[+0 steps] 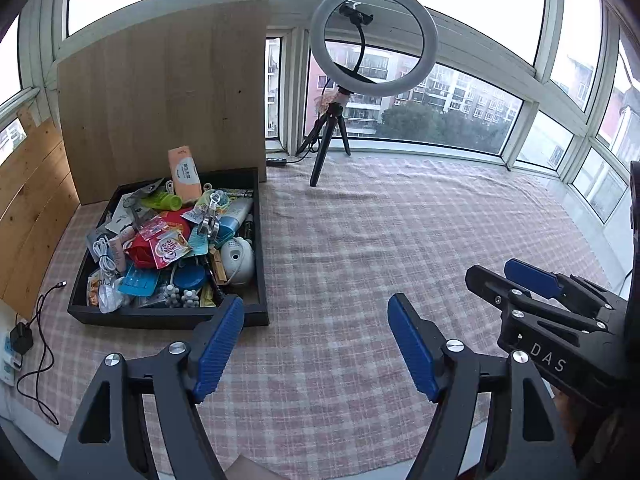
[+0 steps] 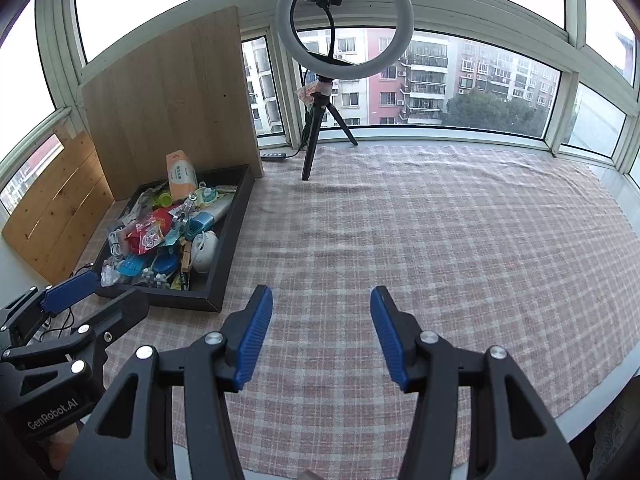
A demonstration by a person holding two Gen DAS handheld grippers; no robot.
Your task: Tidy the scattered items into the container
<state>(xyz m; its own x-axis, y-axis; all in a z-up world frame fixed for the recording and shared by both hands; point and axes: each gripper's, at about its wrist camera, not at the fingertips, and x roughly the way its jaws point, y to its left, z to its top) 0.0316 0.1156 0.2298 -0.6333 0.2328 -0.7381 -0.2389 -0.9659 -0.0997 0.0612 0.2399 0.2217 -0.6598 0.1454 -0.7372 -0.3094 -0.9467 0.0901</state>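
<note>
A black tray [image 1: 262, 264] stands at the left on the checked cloth, heaped with several small items: packets, a white cable, a blue lid, a white round gadget [image 1: 238, 260] and an orange box [image 1: 185, 178]. It also shows in the right wrist view [image 2: 224, 268]. My left gripper [image 1: 316, 320] is open and empty, just right of the tray's near corner. My right gripper [image 2: 321, 312] is open and empty over bare cloth; it appears at the right in the left wrist view [image 1: 504, 276]. The left gripper appears at the lower left of the right wrist view [image 2: 96, 292].
A ring light on a black tripod [image 1: 332, 136] stands at the back by the windows. A wooden board [image 1: 160, 100] leans behind the tray, with wooden planks [image 1: 32, 208] at the left. A black charger and cable [image 1: 24, 340] lie at the left edge.
</note>
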